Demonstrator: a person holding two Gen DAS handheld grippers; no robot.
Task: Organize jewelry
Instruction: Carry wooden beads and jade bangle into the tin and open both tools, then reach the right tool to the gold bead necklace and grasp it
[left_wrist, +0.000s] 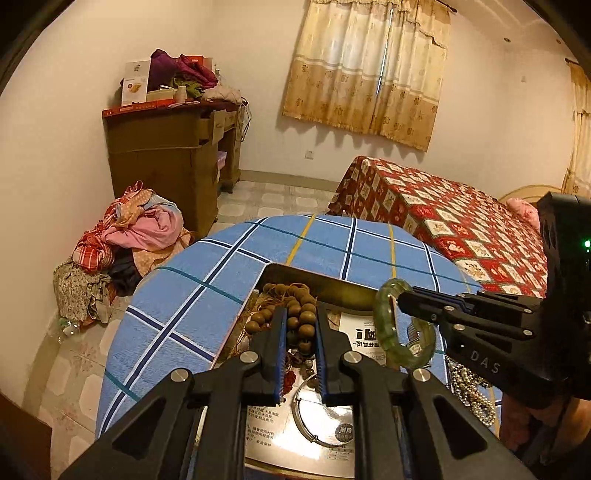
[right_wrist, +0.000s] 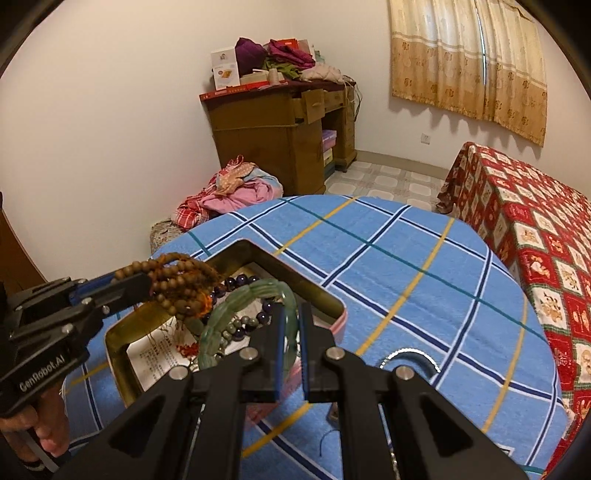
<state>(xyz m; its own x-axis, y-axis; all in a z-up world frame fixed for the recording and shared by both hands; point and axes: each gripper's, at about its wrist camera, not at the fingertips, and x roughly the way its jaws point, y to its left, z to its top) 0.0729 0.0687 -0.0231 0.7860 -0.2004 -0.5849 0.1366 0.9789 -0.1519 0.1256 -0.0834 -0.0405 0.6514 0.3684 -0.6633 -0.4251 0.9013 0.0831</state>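
The green bangle (right_wrist: 246, 317) hangs clamped in the right gripper (right_wrist: 291, 354), its ring standing nearly on edge over the open tin (right_wrist: 334, 310), the hoop's plane running along the gripper's fingers and its far arc reaching out over the tin's inside. Just beside it, the wooden bead strand (left_wrist: 297, 317) is pinched in the left gripper (left_wrist: 301, 354), bunched into loops with no clear long axis, drooping from the pads above the same tin. Both grippers are therefore closed on jewelry, held just above the tin rather than resting in it. Inside the tin lie purple beads (right_wrist: 240, 282) and a printed card (left_wrist: 369, 336), and a pearl necklace (left_wrist: 469, 387) sits on the blue checked bench (right_wrist: 406, 258) outside it. I judge the sorting only partway: two pieces are lifted, none visibly placed apart.
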